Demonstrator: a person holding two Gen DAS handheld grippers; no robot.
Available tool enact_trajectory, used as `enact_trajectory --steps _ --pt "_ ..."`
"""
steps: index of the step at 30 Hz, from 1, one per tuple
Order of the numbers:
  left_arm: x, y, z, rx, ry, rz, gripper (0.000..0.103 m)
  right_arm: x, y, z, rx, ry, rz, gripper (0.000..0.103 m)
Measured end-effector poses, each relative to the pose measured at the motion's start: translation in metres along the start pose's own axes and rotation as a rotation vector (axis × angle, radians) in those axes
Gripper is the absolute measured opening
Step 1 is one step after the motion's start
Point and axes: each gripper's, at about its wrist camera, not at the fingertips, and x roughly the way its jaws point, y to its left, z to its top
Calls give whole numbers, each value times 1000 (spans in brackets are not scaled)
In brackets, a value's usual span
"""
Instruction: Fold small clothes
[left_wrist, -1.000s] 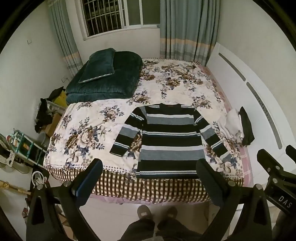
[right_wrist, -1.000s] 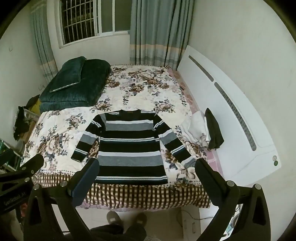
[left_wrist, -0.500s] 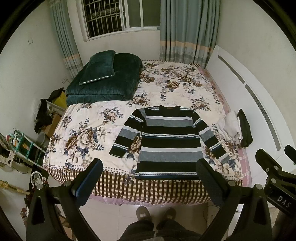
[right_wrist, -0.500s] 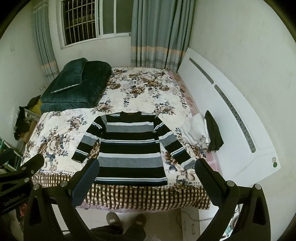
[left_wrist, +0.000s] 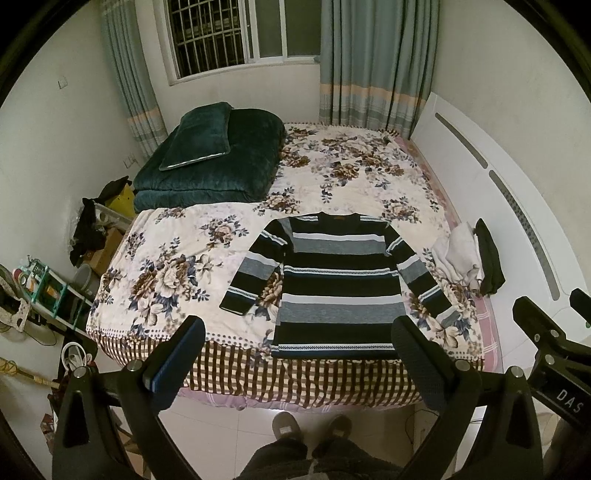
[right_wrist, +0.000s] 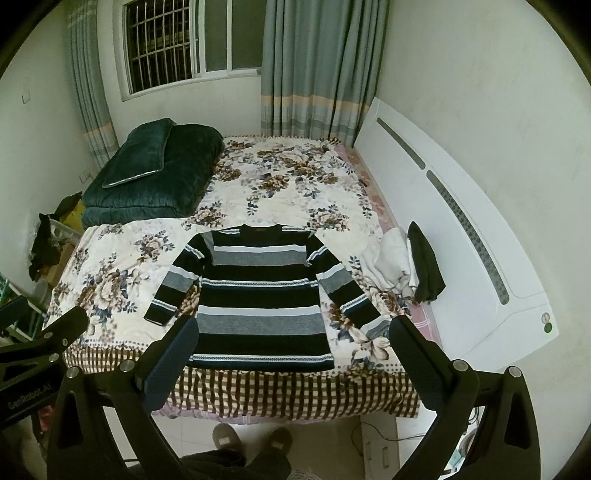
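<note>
A black, grey and white striped sweater (left_wrist: 336, 288) (right_wrist: 260, 299) lies flat on the floral bedspread (left_wrist: 166, 266) (right_wrist: 110, 266), hem toward the near edge of the bed, both sleeves spread out to the sides. My left gripper (left_wrist: 295, 354) hangs open in the air in front of the bed, well short of the sweater. Beside it my right gripper (right_wrist: 291, 354) is open too, with nothing between its fingers. Each view shows the other gripper at its edge.
A white garment (right_wrist: 388, 266) and a dark one (right_wrist: 426, 269) lie at the bed's right edge by the white headboard (right_wrist: 461, 236). A folded dark green quilt and pillow (left_wrist: 210, 162) sit at the back left. A person's slippered feet (left_wrist: 310, 428) stand on the tiled floor. Clutter fills the left.
Both grippers have lifted and pulled back slightly, so the bed and sweater sit a little lower and farther in both views. Both stay open; the sweater has not moved.
</note>
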Motion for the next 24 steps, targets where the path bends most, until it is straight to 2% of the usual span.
enact_trajectory --steps 24 --pt "-2 -1 2 -2 -11 -3 103 -8 -2 -2 0 -10 0 103"
